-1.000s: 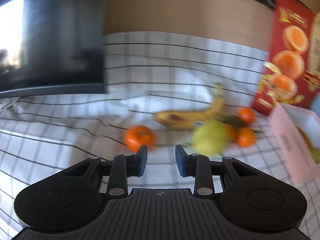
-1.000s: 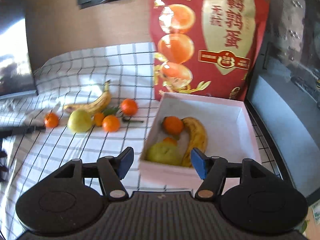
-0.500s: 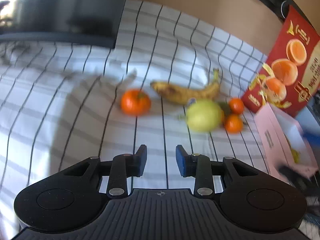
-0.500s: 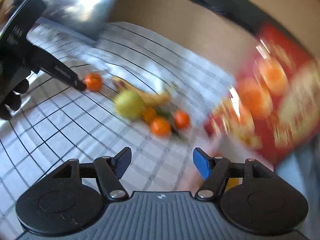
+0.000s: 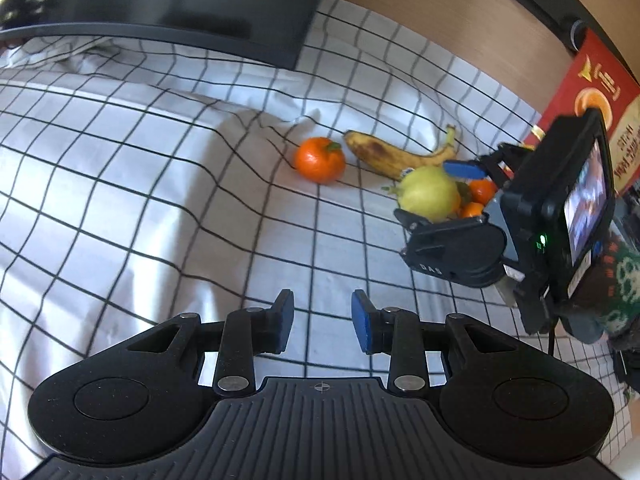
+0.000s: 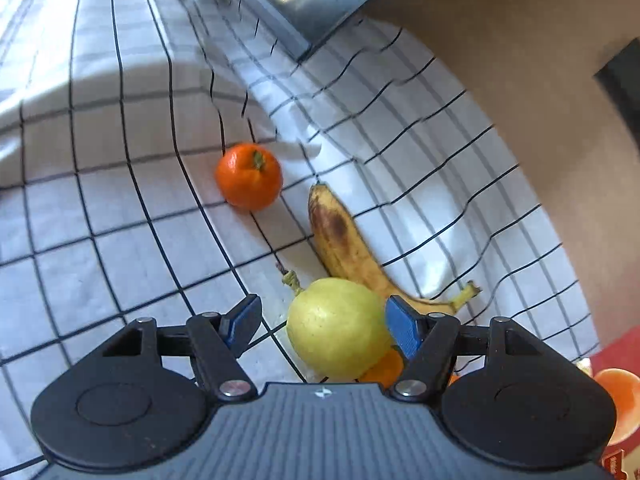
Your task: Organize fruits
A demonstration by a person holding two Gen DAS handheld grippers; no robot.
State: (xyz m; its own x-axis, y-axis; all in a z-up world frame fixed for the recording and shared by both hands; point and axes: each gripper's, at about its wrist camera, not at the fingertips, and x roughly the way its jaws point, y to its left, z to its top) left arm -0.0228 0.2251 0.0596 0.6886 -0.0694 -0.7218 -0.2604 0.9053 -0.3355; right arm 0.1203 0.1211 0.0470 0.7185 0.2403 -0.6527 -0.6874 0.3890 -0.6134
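Note:
A yellow-green pear [image 6: 338,328] lies on the checked cloth between the open fingers of my right gripper [image 6: 324,324]; the right pad is close to it, the left pad stands apart. A spotted banana [image 6: 344,248] lies just beyond, and a tangerine [image 6: 249,176] farther left. Small tangerines [image 6: 384,368] lie behind the pear. In the left wrist view the right gripper [image 5: 436,190] straddles the pear [image 5: 428,194], with the banana [image 5: 394,154] and tangerine [image 5: 320,159] to its left. My left gripper [image 5: 322,320] is open and empty above bare cloth.
A dark monitor [image 5: 192,4] stands at the back left on the checked cloth [image 5: 140,200]. A red snack bag [image 5: 604,104] stands at the far right against the wooden wall [image 6: 520,80].
My right gripper swung left from the pink box and came down around the pear. My left gripper pulled back and tilted, so the fruits now lie farther off to its right.

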